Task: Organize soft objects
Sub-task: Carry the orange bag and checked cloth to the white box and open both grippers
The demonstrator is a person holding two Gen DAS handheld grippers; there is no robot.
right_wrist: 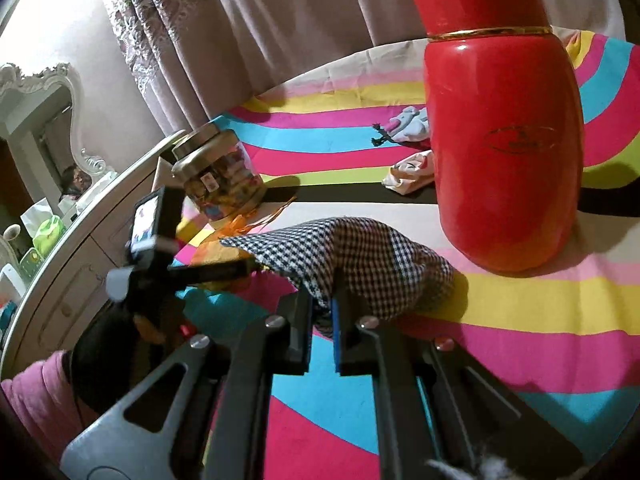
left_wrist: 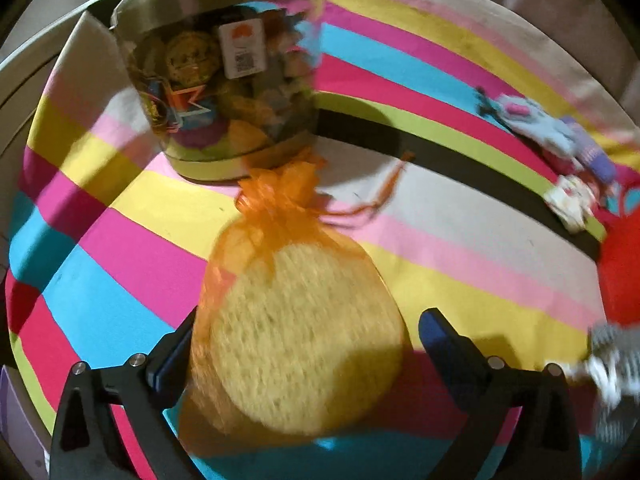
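Note:
An orange mesh drawstring bag (left_wrist: 288,300) with a round yellow sponge inside lies on the striped cloth (left_wrist: 120,240). My left gripper (left_wrist: 308,340) is open around it: the left pad touches the bag's edge and the right pad stands clear. The bag's gathered neck points toward a clear jar (left_wrist: 216,92). My right gripper (right_wrist: 324,304) is shut on a black-and-white checked cloth (right_wrist: 360,256), whose edge is pinched between its pads and lifted a little. That checked cloth (left_wrist: 612,360) shows blurred at the right edge of the left wrist view.
The metal-lidded jar (right_wrist: 220,176) holds small items near the table's left edge. A tall red flask (right_wrist: 504,152) stands right of the checked cloth. Small pale fabric pieces (right_wrist: 408,120) and a white one (right_wrist: 412,172) lie behind it. A curtain hangs at the back.

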